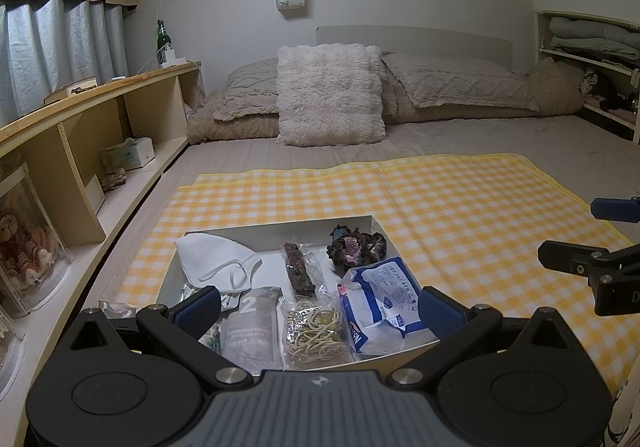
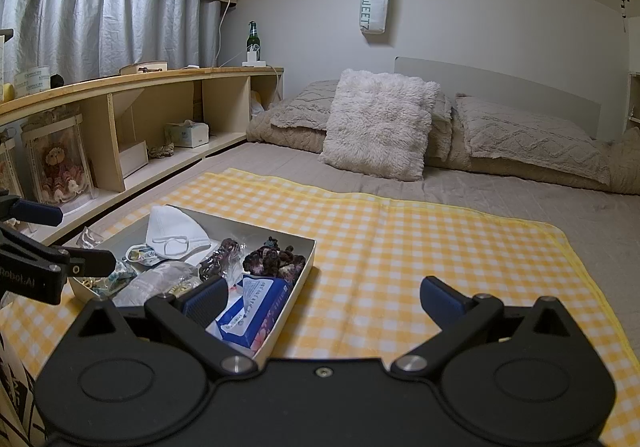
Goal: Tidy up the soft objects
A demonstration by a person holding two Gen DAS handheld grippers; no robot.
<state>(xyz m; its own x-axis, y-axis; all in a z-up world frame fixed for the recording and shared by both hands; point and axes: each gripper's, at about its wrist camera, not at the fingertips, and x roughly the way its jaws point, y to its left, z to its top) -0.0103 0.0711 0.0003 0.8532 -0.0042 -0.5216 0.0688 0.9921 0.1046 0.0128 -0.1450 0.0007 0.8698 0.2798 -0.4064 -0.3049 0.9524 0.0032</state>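
A white shallow box [image 1: 376,225] [image 2: 308,259] sits on a yellow checked cloth [image 1: 460,215] [image 2: 420,247] on the bed. It holds a white face mask [image 1: 212,259] [image 2: 172,233], a dark crocheted scrunchie [image 1: 356,245] [image 2: 274,259], a blue-and-white packet [image 1: 384,299] [image 2: 256,311], a bag of hair ties [image 1: 316,331], a grey packet [image 1: 250,327] and a dark bagged strip [image 1: 299,269]. My left gripper [image 1: 320,311] is open and empty, just above the box's near edge. My right gripper [image 2: 324,301] is open and empty, over the box's right corner and the cloth.
A fluffy cream pillow [image 1: 330,95] [image 2: 380,123] leans on beige pillows at the headboard. A wooden shelf unit [image 1: 92,135] [image 2: 140,115] runs along the left, with a tissue box [image 1: 128,153] and a green bottle [image 2: 253,41]. A crumpled wrapper [image 2: 90,237] lies left of the box.
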